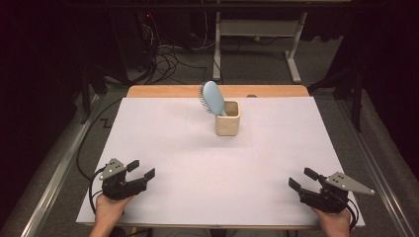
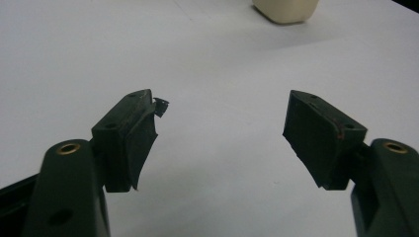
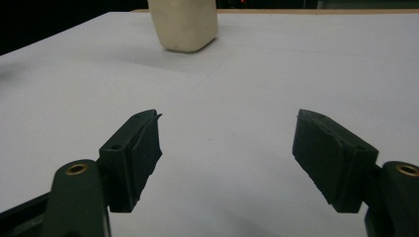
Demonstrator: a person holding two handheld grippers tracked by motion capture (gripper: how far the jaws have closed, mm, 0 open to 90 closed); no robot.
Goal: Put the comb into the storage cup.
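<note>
Nearest the camera in the high view, the person's two hands rest at the near edge of the white counter point(image 1: 163, 148), the left gripper point(image 1: 142, 170) at the near left corner and the right gripper point(image 1: 300, 178) at the near right, well apart from each other. Both sets of jaws stand wide open with nothing between them; each gripper view looks out over bare counter past two spread black pads. Both grippers lie low and nearly level, angled inward toward the middle. Farther back, near the far edge and about midway across, stands the cream cup point(image 1: 228, 118) with the blue hairbrush point(image 1: 212, 98) in it, handle down, head up and leaning to the left over the rim. That lean is the risk, as I judge it: the cup looks light and the brush top-heavy (bristles face away to the left), so a pull on the head at a slant could tip the cup over or drag it along. A free gripper steadying the cup's wall should prevent that.
</note>
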